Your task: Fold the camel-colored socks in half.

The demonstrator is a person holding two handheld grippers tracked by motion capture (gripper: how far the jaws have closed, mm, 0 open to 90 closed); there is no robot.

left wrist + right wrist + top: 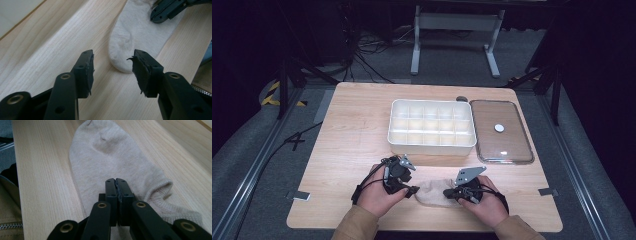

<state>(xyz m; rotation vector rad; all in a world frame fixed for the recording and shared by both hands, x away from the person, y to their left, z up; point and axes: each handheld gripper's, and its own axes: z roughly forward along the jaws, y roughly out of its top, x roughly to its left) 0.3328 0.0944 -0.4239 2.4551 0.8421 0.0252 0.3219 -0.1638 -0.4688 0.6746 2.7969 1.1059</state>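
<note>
A plain beige sock [434,193], with no writing to be read on it, is laid flat near the front edge of the wooden table [352,130]. Its cuff end is overlain by the clenched right gripper [116,180], though whether cloth is pinched cannot be told. Its toe is flanked by the left gripper [112,67], whose jaws are parted and press on nothing.

Sock [110,160] cuff under right hand-held gripper [116,182]

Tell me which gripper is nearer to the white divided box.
Left. The left gripper sits at the sock's toe, just below the white divided box; the right gripper lies slightly farther, on the sock's cuff end.
</note>
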